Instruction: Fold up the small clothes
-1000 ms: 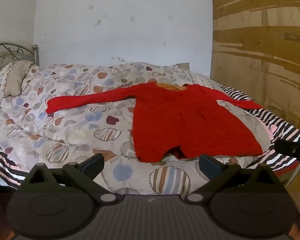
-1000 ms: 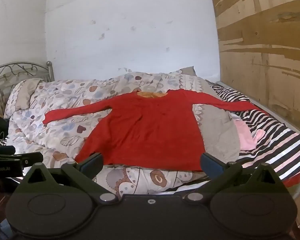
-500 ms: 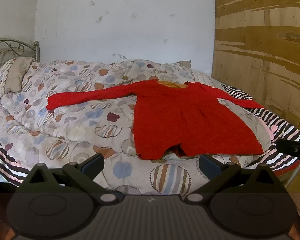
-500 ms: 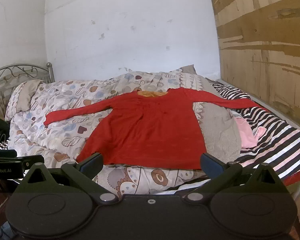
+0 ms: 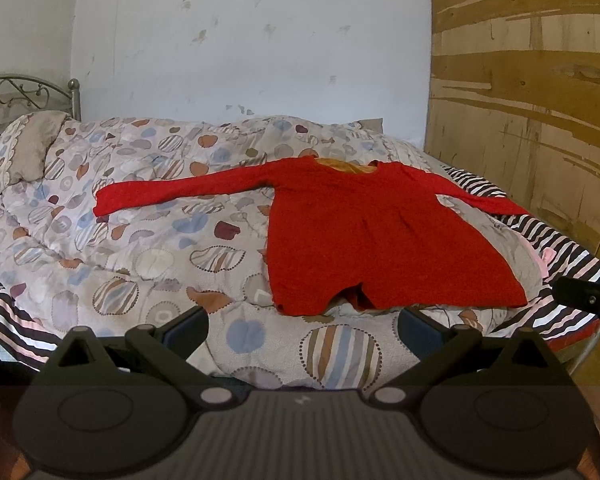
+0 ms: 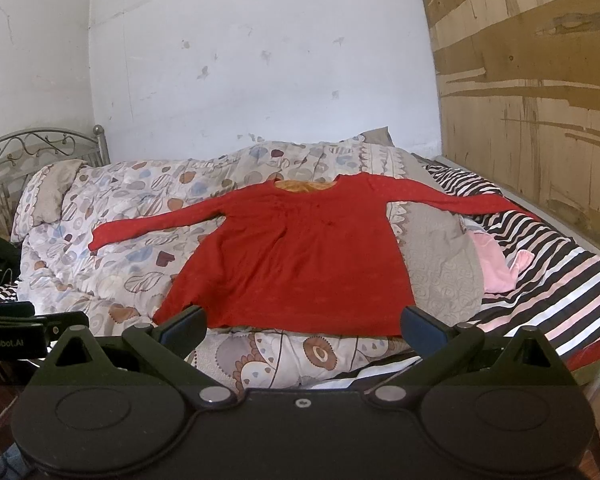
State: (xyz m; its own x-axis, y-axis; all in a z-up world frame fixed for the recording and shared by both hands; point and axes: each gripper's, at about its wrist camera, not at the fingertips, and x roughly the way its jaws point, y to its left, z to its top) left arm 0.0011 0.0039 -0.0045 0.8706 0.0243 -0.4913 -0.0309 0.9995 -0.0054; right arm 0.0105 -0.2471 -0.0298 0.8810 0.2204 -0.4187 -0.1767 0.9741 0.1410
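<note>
A red long-sleeved top [image 5: 372,240] lies flat on the bed, front up, both sleeves spread out sideways, hem toward me. It also shows in the right wrist view [image 6: 300,260]. My left gripper [image 5: 302,326] is open and empty, held back from the bed's near edge, left of the hem. My right gripper [image 6: 304,326] is open and empty, just short of the hem's middle. Each gripper shows at the other view's edge.
The bed has a patterned quilt [image 5: 140,240], a striped sheet [image 6: 560,280] at the right and a pillow [image 5: 28,152] at the left. A pink garment [image 6: 496,264] lies right of the top. A wooden panel [image 6: 540,100] stands along the right. A metal headboard [image 6: 40,148] is at the left.
Both views have tilted up slightly, so the bed and top sit a little lower in the frame. The top has not moved and both grippers stay open.
</note>
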